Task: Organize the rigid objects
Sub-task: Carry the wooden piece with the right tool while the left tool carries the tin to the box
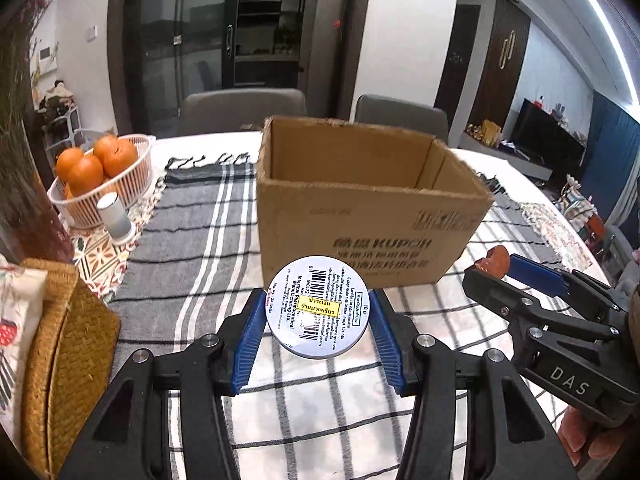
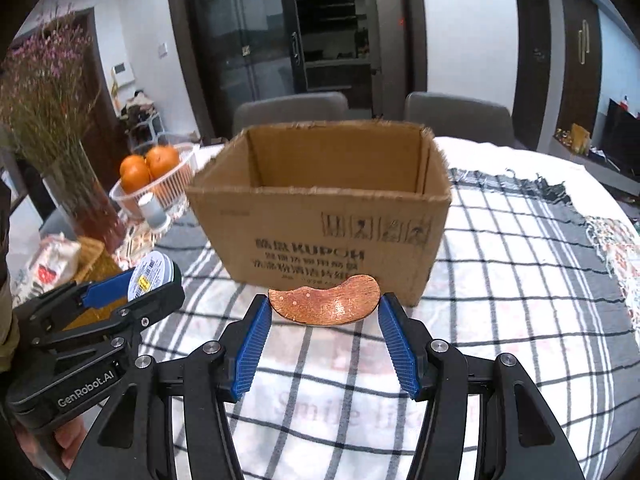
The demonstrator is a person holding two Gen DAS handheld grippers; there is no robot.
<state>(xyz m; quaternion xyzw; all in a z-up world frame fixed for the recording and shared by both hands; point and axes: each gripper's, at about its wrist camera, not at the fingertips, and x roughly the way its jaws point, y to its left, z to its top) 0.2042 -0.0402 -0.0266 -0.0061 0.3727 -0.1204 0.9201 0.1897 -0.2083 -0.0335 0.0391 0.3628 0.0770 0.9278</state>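
Holding one thing each, both grippers wait in front of the open cardboard box (image 1: 372, 204), which I judge is the place where the rigid objects must go. The left gripper (image 1: 317, 312) pinches a round white tin (image 1: 317, 307) between its blue pads, by the rim, with the printed bottom turned to the camera. The right gripper (image 2: 324, 307) pinches a flat brown curved piece (image 2: 325, 305) by its two ends, so it lies across the gap like a small bridge. Both things are lifted above the checked cloth (image 2: 500, 280), and the box stands just ahead of the fingertips. Held so, each can probably be carried over the near wall and dropped inside.

From the left wrist view the label of the tin is readable, and the right gripper appears at the right side with only an end of the brown piece showing. From the right wrist view the full shape of the brown piece is clear, and the tin shows from its side. Neither view shows the floor of the box.
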